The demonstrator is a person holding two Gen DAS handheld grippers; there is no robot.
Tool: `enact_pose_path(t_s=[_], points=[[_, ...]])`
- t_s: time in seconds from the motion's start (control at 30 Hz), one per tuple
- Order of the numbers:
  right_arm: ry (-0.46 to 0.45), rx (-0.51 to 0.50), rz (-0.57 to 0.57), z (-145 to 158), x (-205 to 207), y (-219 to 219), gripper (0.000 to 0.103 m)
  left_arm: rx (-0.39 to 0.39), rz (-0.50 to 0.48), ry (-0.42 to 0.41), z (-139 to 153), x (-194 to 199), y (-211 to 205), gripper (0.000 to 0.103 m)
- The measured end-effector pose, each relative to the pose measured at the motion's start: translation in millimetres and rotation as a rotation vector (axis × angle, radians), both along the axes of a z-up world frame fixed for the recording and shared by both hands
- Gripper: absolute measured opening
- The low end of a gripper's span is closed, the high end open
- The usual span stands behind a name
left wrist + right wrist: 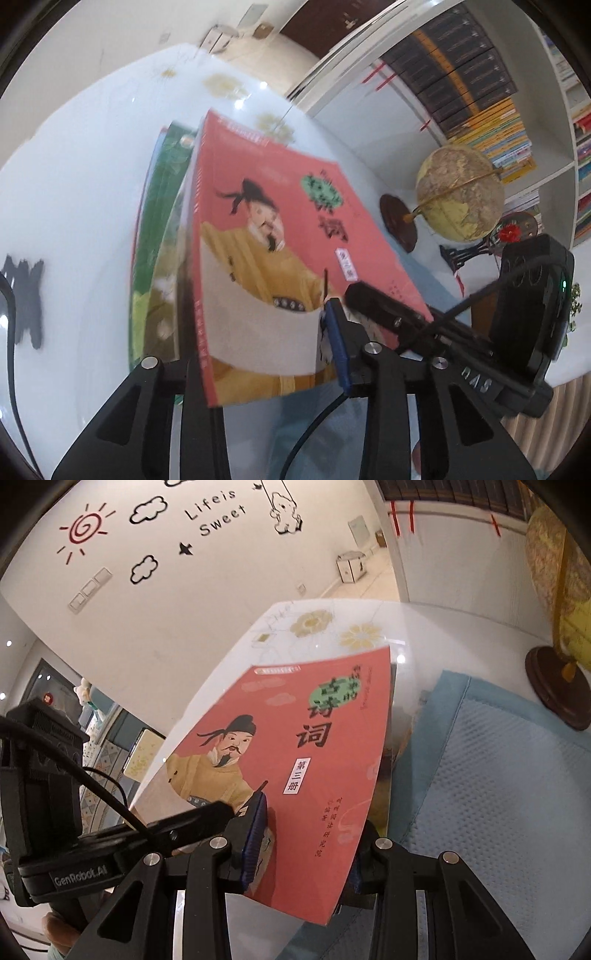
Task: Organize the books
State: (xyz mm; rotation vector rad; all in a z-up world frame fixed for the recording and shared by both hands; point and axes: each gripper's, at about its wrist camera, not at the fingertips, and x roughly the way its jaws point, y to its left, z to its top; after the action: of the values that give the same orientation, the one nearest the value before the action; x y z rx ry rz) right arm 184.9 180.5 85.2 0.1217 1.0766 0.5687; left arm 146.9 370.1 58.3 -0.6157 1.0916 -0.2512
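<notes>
Between both tools' [266, 369] [306, 853] pinching pads, red book [314, 775] reads "第三册".

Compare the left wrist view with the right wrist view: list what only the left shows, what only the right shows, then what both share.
Only the left wrist view: a green book under the red one, a bookshelf packed with books, and the globe's full sphere.

Only the right wrist view: the wall lettering "Life is Sweet" with a red sun drawing, and a blue mat on the table.

Both: the red book with a robed figure on its cover, the white table with gold flower prints, the globe on its dark round base, and a gripper with the red book between its fingers.
</notes>
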Motion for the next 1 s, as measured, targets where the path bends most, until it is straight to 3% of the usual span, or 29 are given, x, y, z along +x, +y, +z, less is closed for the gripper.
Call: enact_pose_path(t_s=[0.17,0.33,0.4,0.47,0.6,0.77,0.9,1.0], points=[[0.072,-0.038,0.011,-21,1,1,0.037,-0.030,0.011,0.077,-19,-23,13,0.035],[0.101,-0.047,0.005,-16,-1,-16,0.038,0.066,0.056,0.069,-5,-45,36,0.035],[0.093,-0.043,-0.031,-12,2,-31,0.039,0.080,0.082,0.037,4,-42,47,0.035],[0.057,-0.082,-0.106,-8,15,-44,0.047,0.100,0.114,0.017,8,-36,56,0.035],[0.068,-0.177,-0.207,-15,51,-54,0.047,0.097,0.167,-0.006,6,-20,65,0.035],[0.132,-0.248,-0.157,-40,91,-36,0.047,0.048,0.174,0.033,-14,-3,59,0.035],[0.118,-0.292,-0.104,-37,99,-18,0.046,0.046,0.173,0.019,-16,-5,55,0.035],[0.093,-0.339,-0.085,-34,99,-5,0.043,-0.003,0.159,0.025,-16,-8,56,0.035]])
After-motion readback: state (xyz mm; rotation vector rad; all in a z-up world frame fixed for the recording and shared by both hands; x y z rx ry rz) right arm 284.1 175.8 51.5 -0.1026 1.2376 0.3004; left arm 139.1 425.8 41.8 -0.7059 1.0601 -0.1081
